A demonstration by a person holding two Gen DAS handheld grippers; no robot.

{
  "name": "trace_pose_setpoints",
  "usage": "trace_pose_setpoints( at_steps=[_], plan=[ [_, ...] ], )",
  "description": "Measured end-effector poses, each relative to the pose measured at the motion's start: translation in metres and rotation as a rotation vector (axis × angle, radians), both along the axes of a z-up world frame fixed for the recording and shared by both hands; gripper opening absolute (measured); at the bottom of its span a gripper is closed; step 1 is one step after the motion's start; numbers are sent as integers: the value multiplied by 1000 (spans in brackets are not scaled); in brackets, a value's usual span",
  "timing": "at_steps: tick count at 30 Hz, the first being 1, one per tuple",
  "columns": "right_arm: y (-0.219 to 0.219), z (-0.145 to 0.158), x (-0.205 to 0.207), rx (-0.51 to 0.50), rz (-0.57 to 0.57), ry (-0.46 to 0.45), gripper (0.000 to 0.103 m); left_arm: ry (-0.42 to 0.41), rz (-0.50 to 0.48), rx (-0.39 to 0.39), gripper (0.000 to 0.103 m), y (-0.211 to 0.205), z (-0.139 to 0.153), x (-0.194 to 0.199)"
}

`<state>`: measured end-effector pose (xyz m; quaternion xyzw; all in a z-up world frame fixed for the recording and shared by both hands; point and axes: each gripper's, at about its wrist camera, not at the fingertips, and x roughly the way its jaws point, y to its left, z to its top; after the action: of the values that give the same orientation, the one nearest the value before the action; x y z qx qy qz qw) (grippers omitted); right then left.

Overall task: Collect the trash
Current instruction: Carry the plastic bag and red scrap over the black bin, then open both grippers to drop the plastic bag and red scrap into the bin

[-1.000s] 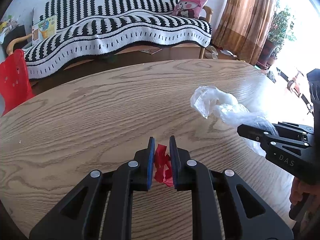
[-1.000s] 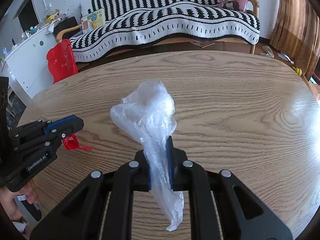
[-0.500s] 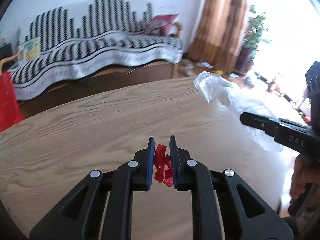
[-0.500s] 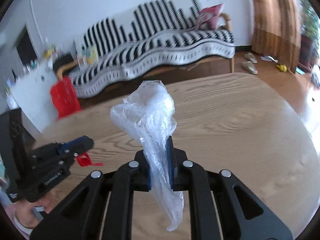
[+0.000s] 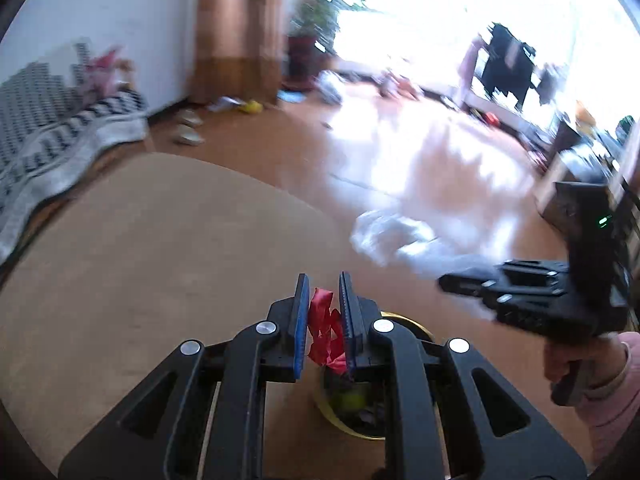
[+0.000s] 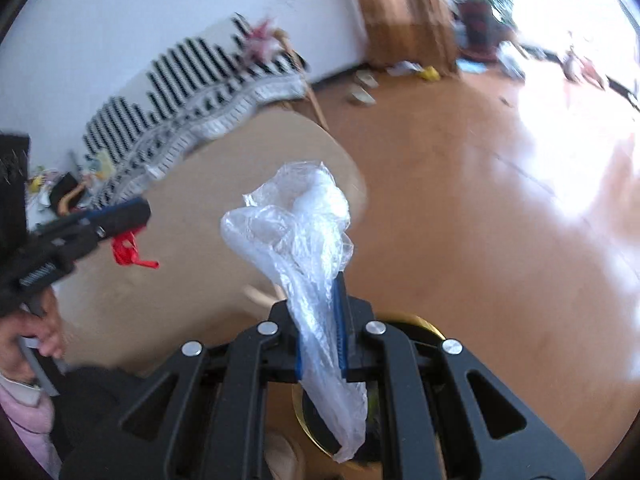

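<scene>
Both of my hands have swung off the tabletop (image 5: pixel 140 240) and round toward the sunlit floor, so that the sofa which filled the background a second ago now sits at the left edge of each view. My left gripper (image 5: pixel 324 312) is clamped on a crumpled red scrap (image 5: pixel 325 334), pinched between the blue pads so it cannot drop in transit. My right gripper (image 6: pixel 322 336) is clenched on a clear plastic bag (image 6: pixel 296 232), caught at its middle with the puffed end standing above the fingers and the tail hanging below. Under both grippers a gold-rimmed bin (image 5: pixel 348 424) shows on the floor, close beside the tabletop's edge, with something dark and greenish already inside; it is mostly hidden by the gripper bodies. I judge the two loads are being held high and side by side, near but apart, so each can be let go over that bin in turn. Neither piece has been dropped yet, and blur softens much of the room.
</scene>
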<state>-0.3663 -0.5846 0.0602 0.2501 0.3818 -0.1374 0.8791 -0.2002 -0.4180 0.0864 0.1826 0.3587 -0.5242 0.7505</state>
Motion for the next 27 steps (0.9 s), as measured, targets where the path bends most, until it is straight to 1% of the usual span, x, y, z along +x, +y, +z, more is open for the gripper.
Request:
trace_pose_setpoints(
  at_steps=[2,3,5,6,8,9,12,19,20,21,22,23,24,25,26,27],
  plan=[
    [-6,-29,-21,35,-2,58,12,77,-33,36,14,-23,-28,-18],
    [-5,-54,-31,57,3,110,12,129,-43,70,14,-37,-53,-31],
    [1,-88,-43,93,7,170,12,159,-56,120,14,-50,-87,-47],
    [4,-106,-49,127,8,190,12,176,-61,141,14,-53,-99,-50],
    [6,-129,-53,168,11,213,12,214,-68,192,14,-57,-125,-55],
    [9,-142,-53,182,17,232,12,222,-70,211,14,-57,-133,-56],
    [15,-158,-48,190,36,257,12,246,-54,235,14,-56,-145,-47],
    [12,-164,-32,209,44,259,12,271,-32,239,14,-51,-154,-31],
    [14,-163,-29,207,45,262,12,268,-30,236,17,-51,-153,-31],
    [18,-163,-28,206,44,263,12,261,-27,234,22,-51,-152,-31],
    [17,-163,-28,200,36,268,12,251,-22,239,37,-52,-153,-32],
    [15,-162,-29,192,32,269,17,239,-17,247,58,-53,-153,-33],
    [16,-162,-29,177,31,284,27,228,-10,251,72,-55,-152,-36],
    [19,-163,-29,152,25,304,70,218,-5,248,98,-56,-151,-37],
    [21,-161,-30,114,16,318,97,204,-2,237,97,-54,-149,-38],
    [25,-159,-32,71,14,306,95,192,-1,225,97,-55,-144,-40]
  ],
)
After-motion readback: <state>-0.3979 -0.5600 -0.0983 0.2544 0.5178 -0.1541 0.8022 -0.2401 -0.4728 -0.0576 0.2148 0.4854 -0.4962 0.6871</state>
